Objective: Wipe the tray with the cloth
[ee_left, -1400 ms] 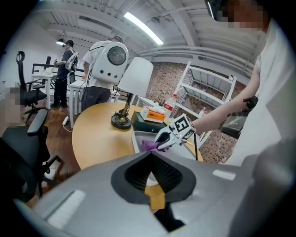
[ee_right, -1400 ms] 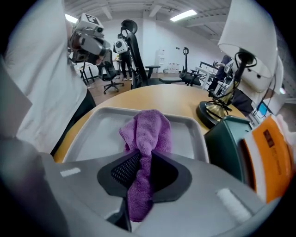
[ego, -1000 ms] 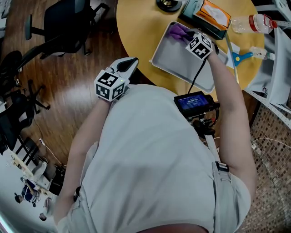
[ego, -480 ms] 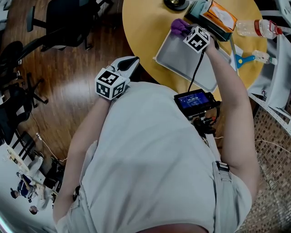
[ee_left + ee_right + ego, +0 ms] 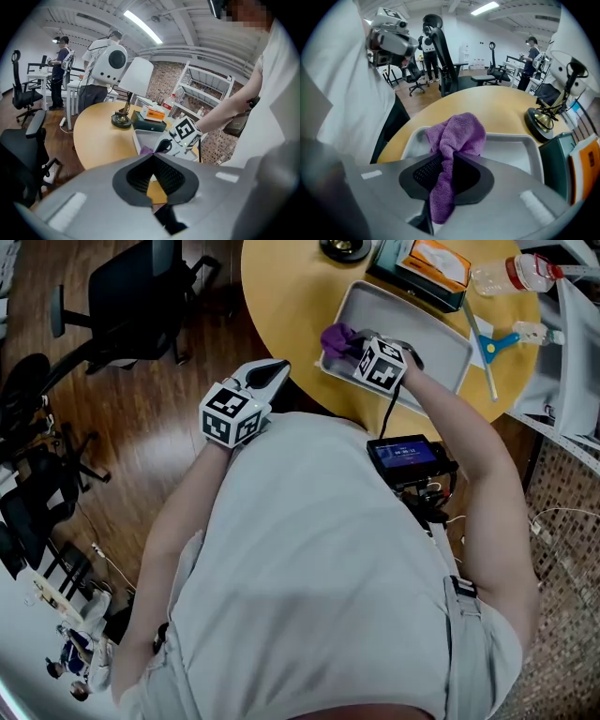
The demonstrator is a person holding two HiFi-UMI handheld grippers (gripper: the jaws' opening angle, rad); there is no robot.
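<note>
A grey tray lies on the round yellow table. My right gripper is shut on a purple cloth, which rests at the tray's near left corner. In the right gripper view the cloth is pinched between the jaws of the right gripper and bunches onto the tray ahead. My left gripper hangs off the table's edge near my chest, shut and empty. In the left gripper view the left gripper points toward the tray, and a bit of the cloth shows.
A teal box with an orange pack sits just behind the tray, and a lamp base stands left of the box. A plastic bottle and a blue-handled tool lie to the right. An office chair stands on the wood floor at left.
My right gripper has dragged the cloth from the tray's far left corner along its left side toward me. The left gripper has stayed in place.
</note>
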